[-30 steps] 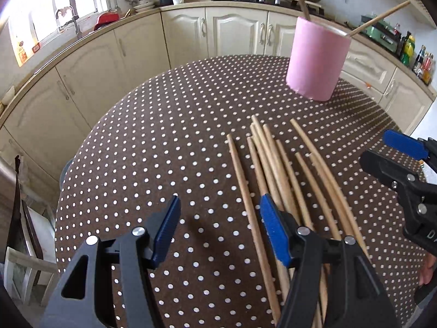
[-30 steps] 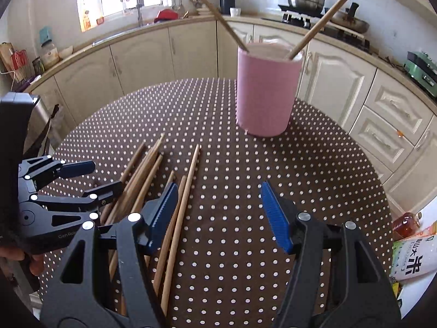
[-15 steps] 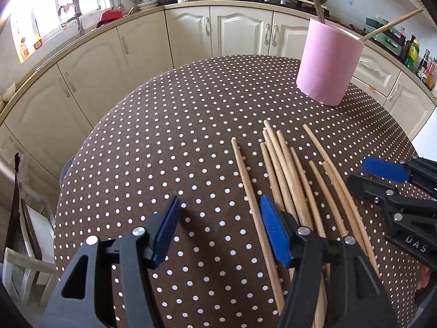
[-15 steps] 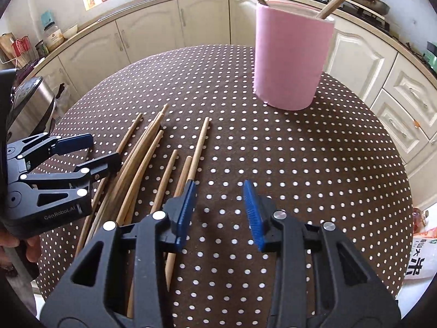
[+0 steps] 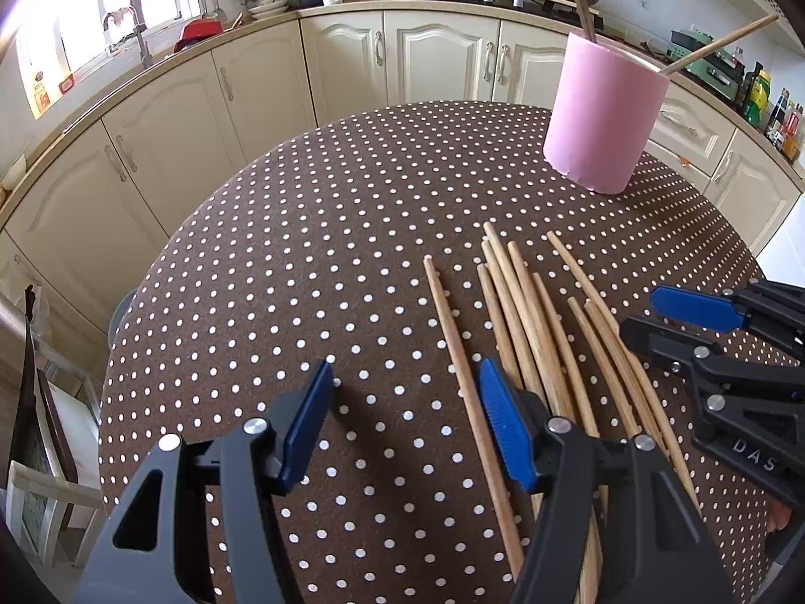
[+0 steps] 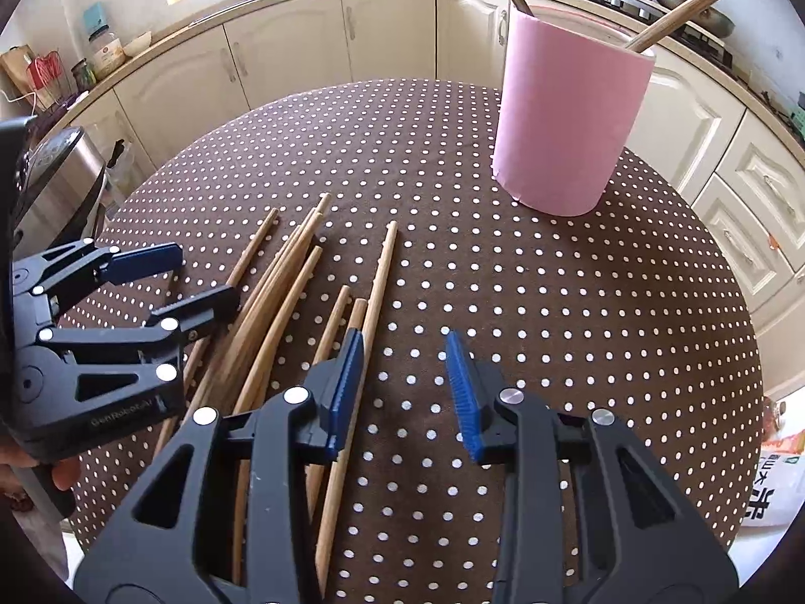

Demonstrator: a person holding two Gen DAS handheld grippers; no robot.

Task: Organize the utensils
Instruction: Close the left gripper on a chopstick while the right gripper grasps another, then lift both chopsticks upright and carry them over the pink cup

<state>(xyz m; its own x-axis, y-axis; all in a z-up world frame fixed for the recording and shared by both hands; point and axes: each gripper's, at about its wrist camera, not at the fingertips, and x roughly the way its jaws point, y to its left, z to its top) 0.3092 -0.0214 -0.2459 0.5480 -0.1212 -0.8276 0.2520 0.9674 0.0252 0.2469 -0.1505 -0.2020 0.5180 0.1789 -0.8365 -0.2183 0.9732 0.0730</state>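
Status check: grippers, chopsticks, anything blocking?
Left gripper open, empty. Right gripper open, empty. Chopsticks loose on table; two in pink cup. Nothing blocking.

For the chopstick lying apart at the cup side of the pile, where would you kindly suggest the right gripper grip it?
Probably mid-shaft, from above, fingers straddling it crosswise. That chopstick lies flat on the table, its far half clear of its neighbours; the right gripper is open beside it.

My own fingers [image 5: 503, 433] cover the near ends of the chopsticks [image 5: 533, 312], so I can't count them properly. The cup [image 6: 568, 121] hides the bottoms of the two sticks [image 6: 699, 0] inside, and their tops run out of frame.
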